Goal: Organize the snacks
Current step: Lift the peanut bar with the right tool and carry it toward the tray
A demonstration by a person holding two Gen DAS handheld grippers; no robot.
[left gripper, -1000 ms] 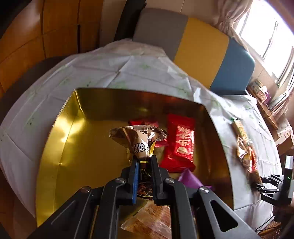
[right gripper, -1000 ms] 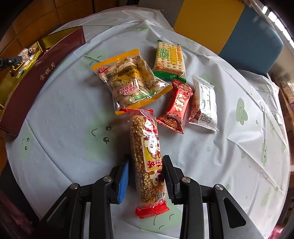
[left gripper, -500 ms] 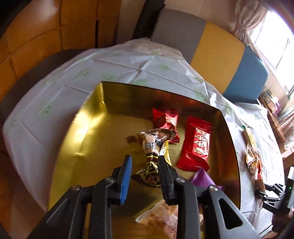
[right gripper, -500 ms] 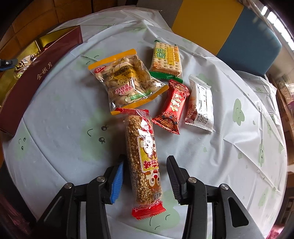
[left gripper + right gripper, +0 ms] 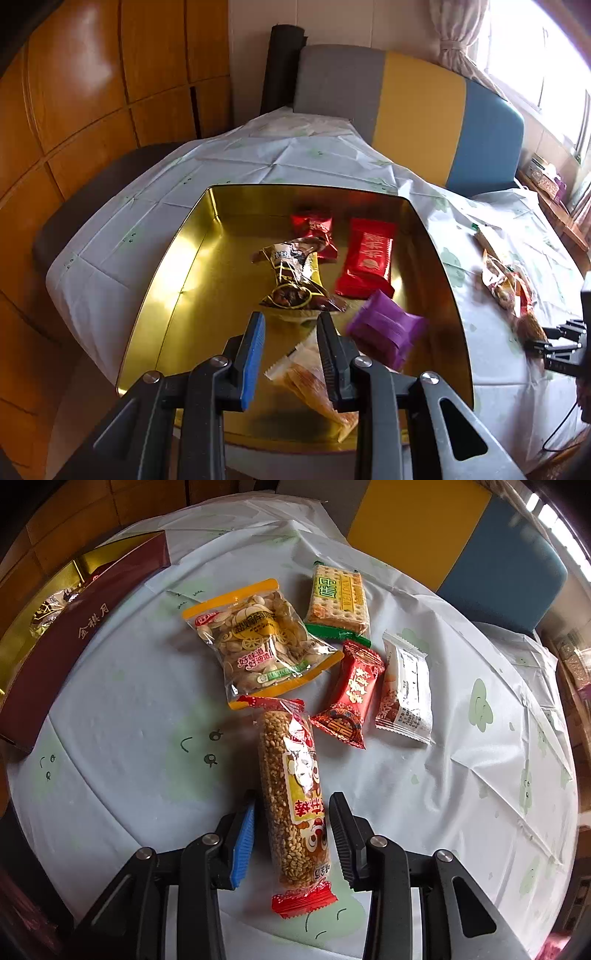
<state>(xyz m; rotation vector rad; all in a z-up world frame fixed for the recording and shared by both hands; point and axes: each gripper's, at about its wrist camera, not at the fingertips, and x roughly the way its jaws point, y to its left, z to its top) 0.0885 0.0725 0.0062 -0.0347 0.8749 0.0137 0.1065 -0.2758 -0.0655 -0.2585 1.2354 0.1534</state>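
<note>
My left gripper [image 5: 290, 332] is open and empty above the gold box [image 5: 173, 266]. In the box lie a brown-gold candy [image 5: 291, 280], a dark red candy [image 5: 314, 230], a red packet [image 5: 369, 258], a purple packet [image 5: 386, 332] and a clear wafer packet [image 5: 310, 384]. My right gripper [image 5: 293, 823] is open, its fingers on either side of the sesame bar [image 5: 291, 801] that lies on the table. Beyond the bar lie a pistachio bag [image 5: 258, 642], a cracker pack [image 5: 338, 598], a red candy [image 5: 351, 694] and a white packet [image 5: 406, 690].
The box's maroon outer wall [image 5: 77, 635] stands at the left of the right wrist view. The round table wears a pale cloth [image 5: 129, 701]. A grey, yellow and blue sofa [image 5: 417, 110] stands behind the table. Wooden panels [image 5: 74, 92] are at the left.
My left gripper opened, let the brown-gold candy drop into the box, and drew back and up. My right gripper opened wider around the sesame bar and stays low over it.
</note>
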